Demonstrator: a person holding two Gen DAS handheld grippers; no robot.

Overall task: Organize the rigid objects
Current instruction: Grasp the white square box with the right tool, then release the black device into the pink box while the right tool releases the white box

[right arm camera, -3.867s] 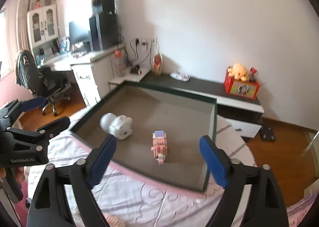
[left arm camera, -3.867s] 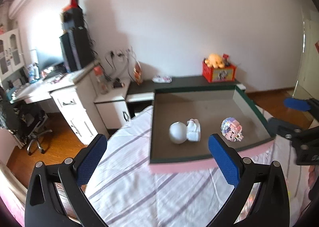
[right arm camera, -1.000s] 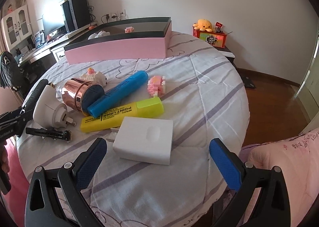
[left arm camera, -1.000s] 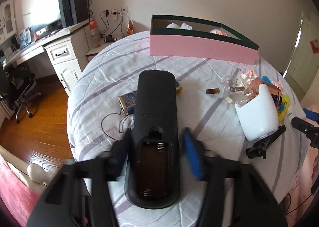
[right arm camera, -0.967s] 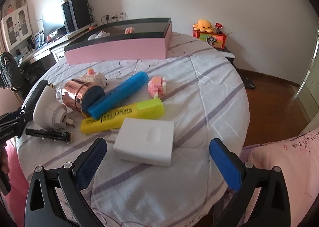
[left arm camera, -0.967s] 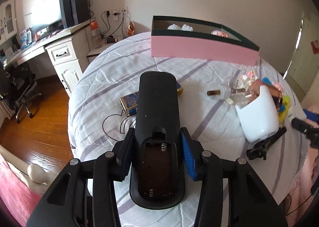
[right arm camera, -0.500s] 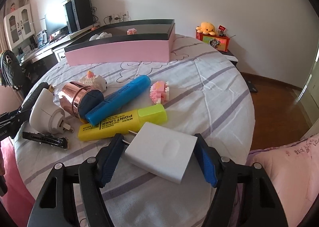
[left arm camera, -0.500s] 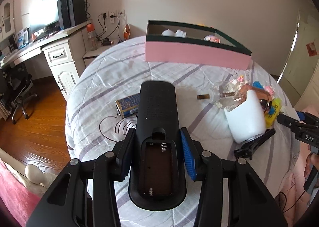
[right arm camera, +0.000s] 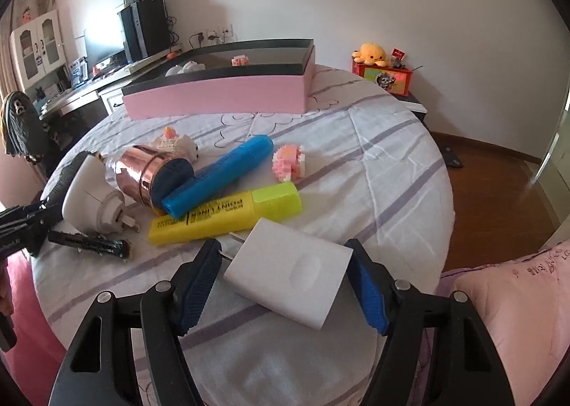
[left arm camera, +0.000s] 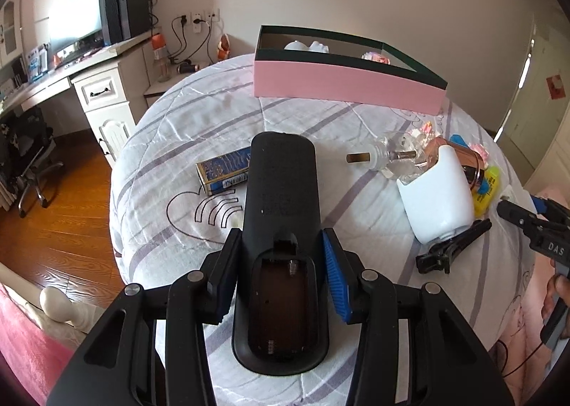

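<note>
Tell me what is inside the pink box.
The pink box holds a white figure and a small pink block toy. Its near wall hides the floor and anything lying low.

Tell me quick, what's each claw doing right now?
Left gripper: shut on the black remote.
Right gripper: shut on the white box.

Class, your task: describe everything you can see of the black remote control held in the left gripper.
The black remote control is a long, matte, plastic-looking body with rounded ends, seen from its back. The battery cover is off, so the empty compartment with its spring contacts shows at the near end. It points away from the camera toward the pink box. The left gripper has its jaws pressed against both sides, near the compartment. Its far end overlaps a blue patterned box in the view; whether they touch cannot be told.
</note>
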